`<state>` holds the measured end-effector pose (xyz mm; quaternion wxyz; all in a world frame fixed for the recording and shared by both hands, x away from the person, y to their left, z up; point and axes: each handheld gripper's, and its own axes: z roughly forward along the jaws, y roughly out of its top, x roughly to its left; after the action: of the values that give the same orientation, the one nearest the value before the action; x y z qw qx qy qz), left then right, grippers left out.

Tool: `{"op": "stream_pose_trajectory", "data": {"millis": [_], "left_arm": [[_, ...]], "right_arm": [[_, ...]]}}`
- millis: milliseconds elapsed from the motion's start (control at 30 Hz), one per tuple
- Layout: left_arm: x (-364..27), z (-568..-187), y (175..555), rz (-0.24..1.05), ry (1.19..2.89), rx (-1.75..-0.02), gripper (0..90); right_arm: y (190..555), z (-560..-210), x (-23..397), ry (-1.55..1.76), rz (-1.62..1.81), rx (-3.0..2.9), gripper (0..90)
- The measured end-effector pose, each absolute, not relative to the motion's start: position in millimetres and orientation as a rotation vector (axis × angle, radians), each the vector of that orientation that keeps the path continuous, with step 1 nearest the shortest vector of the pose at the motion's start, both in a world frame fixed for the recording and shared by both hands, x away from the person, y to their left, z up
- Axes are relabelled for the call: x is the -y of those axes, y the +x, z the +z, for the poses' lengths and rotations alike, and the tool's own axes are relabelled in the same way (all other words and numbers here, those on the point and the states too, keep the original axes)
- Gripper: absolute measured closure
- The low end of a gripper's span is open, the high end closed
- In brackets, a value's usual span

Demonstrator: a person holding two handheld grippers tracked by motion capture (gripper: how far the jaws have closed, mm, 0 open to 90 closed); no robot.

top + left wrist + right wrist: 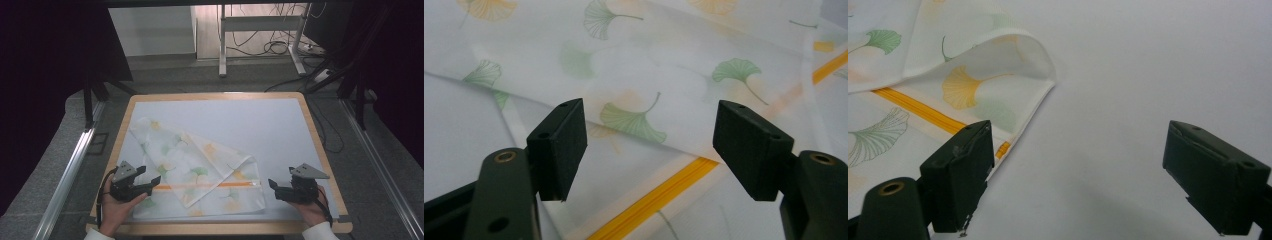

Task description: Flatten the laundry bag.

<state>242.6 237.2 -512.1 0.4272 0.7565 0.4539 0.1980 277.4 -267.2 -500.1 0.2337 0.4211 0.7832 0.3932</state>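
- My left gripper (148, 186) hangs with jaws wide apart and empty over the left edge of the cloth (200, 170); the folded flap lies just ahead.
- My right gripper (273, 186) is spread just as wide, holding nothing, just off the cloth's right edge.
- The cloth lies near the front of the white mat (280, 125); its orange stripe (210, 185) runs straight from one gripper toward the other.
- Bare mat beyond the cloth leaves room to spread, I judge.
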Motion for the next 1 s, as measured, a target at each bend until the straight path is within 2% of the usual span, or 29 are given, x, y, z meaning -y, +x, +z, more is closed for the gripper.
{"op": "stream_pose_trajectory", "data": {"millis": [367, 933, 1000], "left_arm": [[-237, -516, 243, 0.481, 1.910, -1.142, 29.6], [-234, -518, 244, 0.488, 1.923, -1.150, 28.9], [-234, -518, 245, 0.507, 1.925, -1.164, 28.4]], "right_arm": [[279, -499, 263, 1.185, 1.049, -2.169, 20.4], [278, -497, 256, 1.163, 1.064, -2.203, 23.8], [281, -489, 245, 1.141, 1.079, -2.217, 23.9]]}}
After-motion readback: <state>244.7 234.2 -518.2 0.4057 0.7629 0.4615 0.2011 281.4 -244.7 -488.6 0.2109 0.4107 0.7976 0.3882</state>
